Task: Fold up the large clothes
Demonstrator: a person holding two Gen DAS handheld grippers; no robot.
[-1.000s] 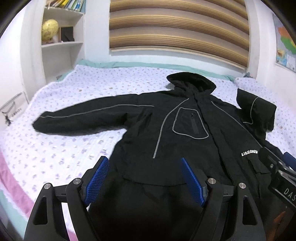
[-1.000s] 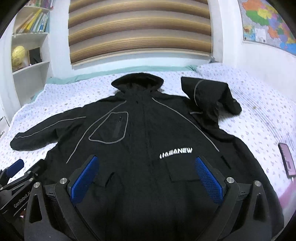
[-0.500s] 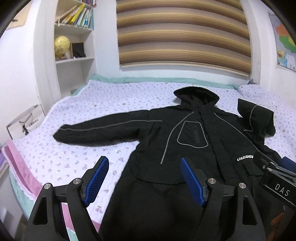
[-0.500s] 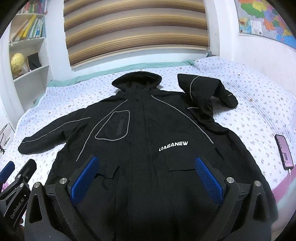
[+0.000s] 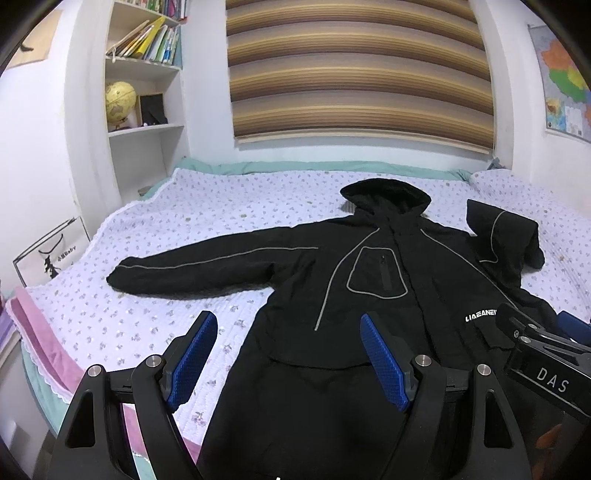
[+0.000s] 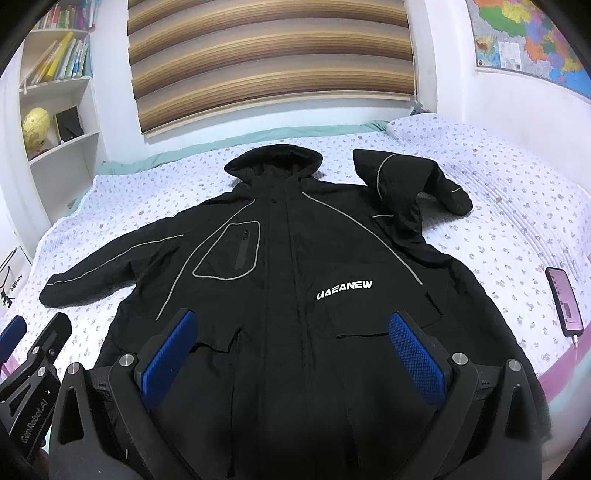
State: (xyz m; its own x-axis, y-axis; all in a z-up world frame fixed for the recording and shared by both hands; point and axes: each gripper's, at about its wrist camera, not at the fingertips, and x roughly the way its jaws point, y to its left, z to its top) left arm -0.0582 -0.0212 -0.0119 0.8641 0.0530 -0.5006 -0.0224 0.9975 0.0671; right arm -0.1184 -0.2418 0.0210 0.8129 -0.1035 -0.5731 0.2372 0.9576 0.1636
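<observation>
A large black hooded jacket [image 5: 369, 280] lies front up on the bed, hood toward the far wall; it also shows in the right wrist view [image 6: 295, 266]. Its left sleeve [image 5: 207, 266] stretches flat to the left. Its right sleeve [image 6: 402, 192] is folded up beside the hood. My left gripper [image 5: 288, 354] is open and empty above the jacket's lower left edge. My right gripper [image 6: 291, 350] is open and empty above the jacket's lower front. Each gripper shows at the edge of the other's view.
The bed [image 5: 184, 229] has a floral quilt with a pink edge at the front. A phone [image 6: 563, 299] on a cable lies on the bed at the right. A bookshelf with a globe [image 5: 120, 98] stands at the left. A map [image 6: 528, 33] hangs at the right.
Both grippers have risen and pulled back from the jacket, so more of the bed and room shows. Both stay open and empty. The jacket has not moved.
</observation>
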